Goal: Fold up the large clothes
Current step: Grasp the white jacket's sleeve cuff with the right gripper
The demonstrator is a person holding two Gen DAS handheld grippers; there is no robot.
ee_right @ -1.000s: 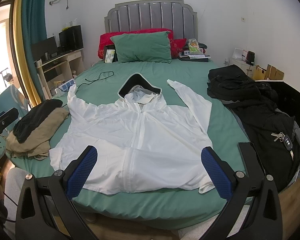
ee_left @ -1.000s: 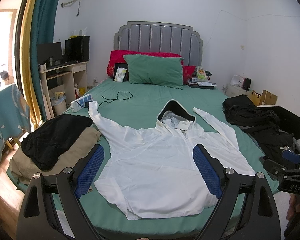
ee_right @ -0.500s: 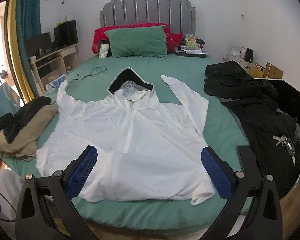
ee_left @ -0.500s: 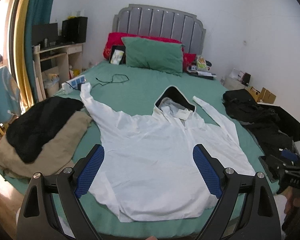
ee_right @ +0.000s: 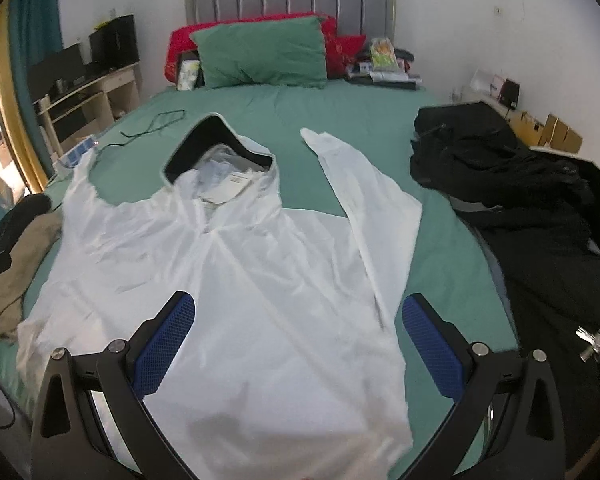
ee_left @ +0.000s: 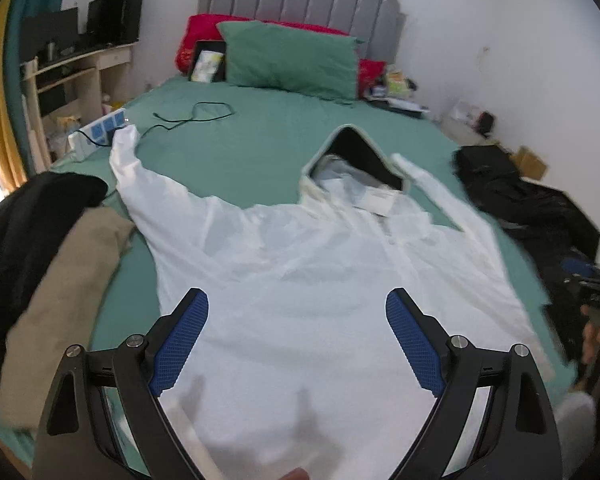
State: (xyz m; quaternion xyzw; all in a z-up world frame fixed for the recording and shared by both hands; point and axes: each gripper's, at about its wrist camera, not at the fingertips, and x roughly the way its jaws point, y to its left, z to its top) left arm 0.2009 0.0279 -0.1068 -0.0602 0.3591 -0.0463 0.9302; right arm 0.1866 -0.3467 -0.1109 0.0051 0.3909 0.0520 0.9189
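A white hooded zip jacket (ee_left: 300, 264) lies flat, front up, on the green bed (ee_left: 260, 136), sleeves spread and the dark-lined hood (ee_left: 360, 156) pointing to the headboard. It also shows in the right wrist view (ee_right: 240, 280). My left gripper (ee_left: 296, 340) is open and empty, just above the jacket's lower body. My right gripper (ee_right: 298, 344) is open and empty, above the jacket's lower right part near the hem.
A pile of black and tan clothes (ee_left: 40, 248) lies at the bed's left edge. Black clothes and a bag (ee_right: 520, 200) with keys (ee_right: 594, 340) cover the right side. A green pillow (ee_left: 292, 60), a black cable (ee_left: 192, 116) and a power strip (ee_left: 100, 132) lie farther back.
Both grippers have moved forward and down toward the jacket, which now fills more of each view. Both jaws stay open. The jacket has not moved.
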